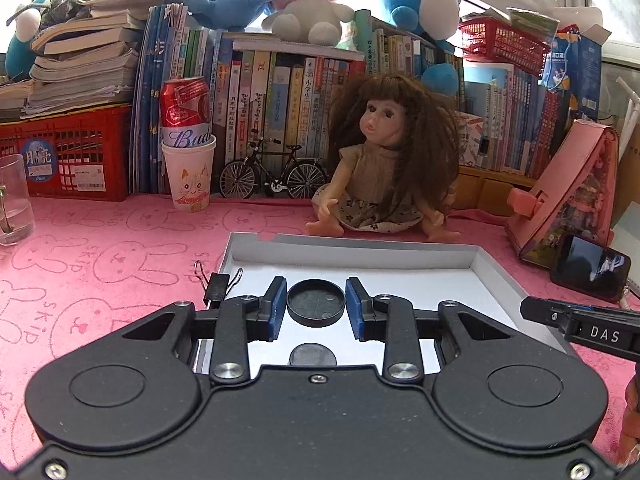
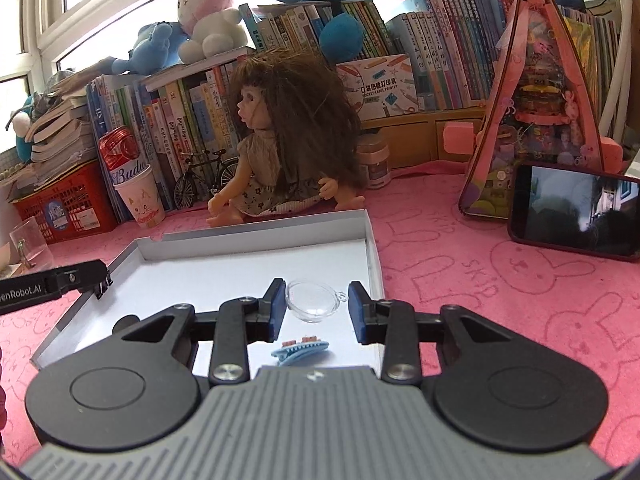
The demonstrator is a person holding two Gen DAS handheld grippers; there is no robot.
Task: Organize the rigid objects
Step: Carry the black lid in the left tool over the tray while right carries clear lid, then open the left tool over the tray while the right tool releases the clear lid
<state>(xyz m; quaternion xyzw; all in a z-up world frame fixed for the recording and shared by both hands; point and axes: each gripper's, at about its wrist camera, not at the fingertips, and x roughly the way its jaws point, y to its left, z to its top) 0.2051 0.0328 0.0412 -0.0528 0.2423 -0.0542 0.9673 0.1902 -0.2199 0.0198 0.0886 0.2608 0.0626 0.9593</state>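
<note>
A shallow white box lid [image 1: 472, 258] [image 2: 256, 236] lies on the pink cloth. In the left wrist view my left gripper [image 1: 316, 308] is open, its blue pads on either side of a black round cap [image 1: 316, 303] in the box, not touching it. A second dark disc [image 1: 313, 355] lies nearer the gripper body. A black binder clip [image 1: 218, 286] sits on the box's left rim. In the right wrist view my right gripper [image 2: 317, 310] is open around a clear plastic half-dome [image 2: 314, 300] in the box. A light blue hair clip [image 2: 300, 350] lies just below it.
A doll [image 1: 384, 160] sits behind the box. A paper cup holding a red can [image 1: 188, 148], a toy bicycle [image 1: 274, 172], a red crate [image 1: 64, 156] and books line the back. A glass [image 1: 14, 200] stands left. A pink house toy [image 2: 536, 116] and phone [image 2: 576, 210] stand right.
</note>
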